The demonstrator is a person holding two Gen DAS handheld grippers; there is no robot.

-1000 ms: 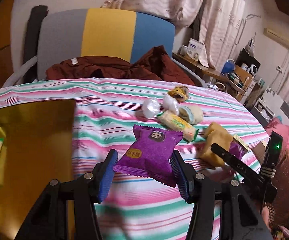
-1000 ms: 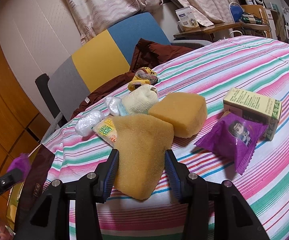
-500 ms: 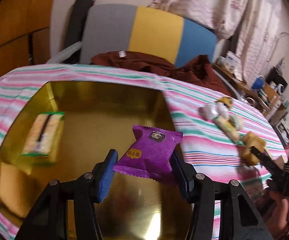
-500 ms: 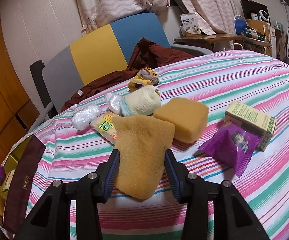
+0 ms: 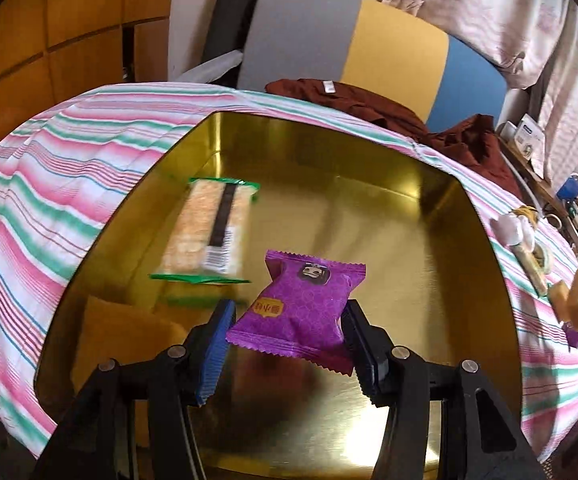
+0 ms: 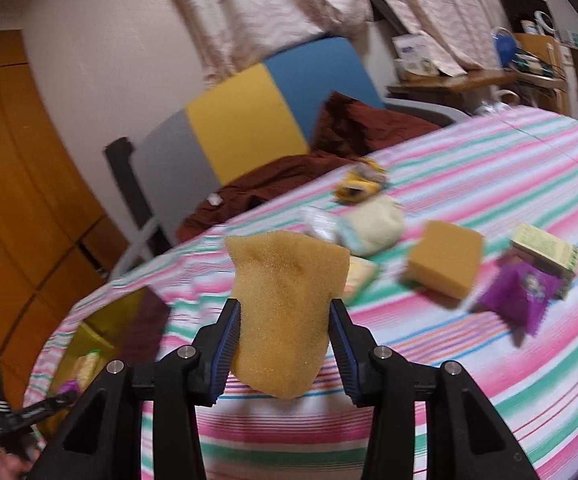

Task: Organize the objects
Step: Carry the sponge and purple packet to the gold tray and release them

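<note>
My left gripper [image 5: 287, 340] is shut on a purple snack packet [image 5: 303, 306] and holds it above the inside of a gold tin box [image 5: 369, 184]. In the box lie a green-edged cracker packet [image 5: 209, 232] and a yellow sponge [image 5: 121, 328]. My right gripper [image 6: 285, 346] is shut on a yellow sponge [image 6: 285, 304], lifted off the striped tablecloth [image 6: 489, 184]. On the cloth behind it lie a second yellow sponge [image 6: 443, 264], another purple packet [image 6: 519, 294], a green-and-cream carton [image 6: 545, 252] and a cream roll [image 6: 373, 224].
A grey, yellow and blue chair [image 5: 369, 52] with a dark red cloth [image 5: 369, 100] stands behind the table. A wooden cabinet [image 5: 49, 32] is at the left. Small wrapped items [image 5: 521, 236] lie right of the box. The gold box [image 6: 105, 336] shows at the right wrist view's lower left.
My left gripper carried the purple packet leftward from over the cloth to over the gold box and tilted down. My right gripper lifted the sponge off the table and rose.
</note>
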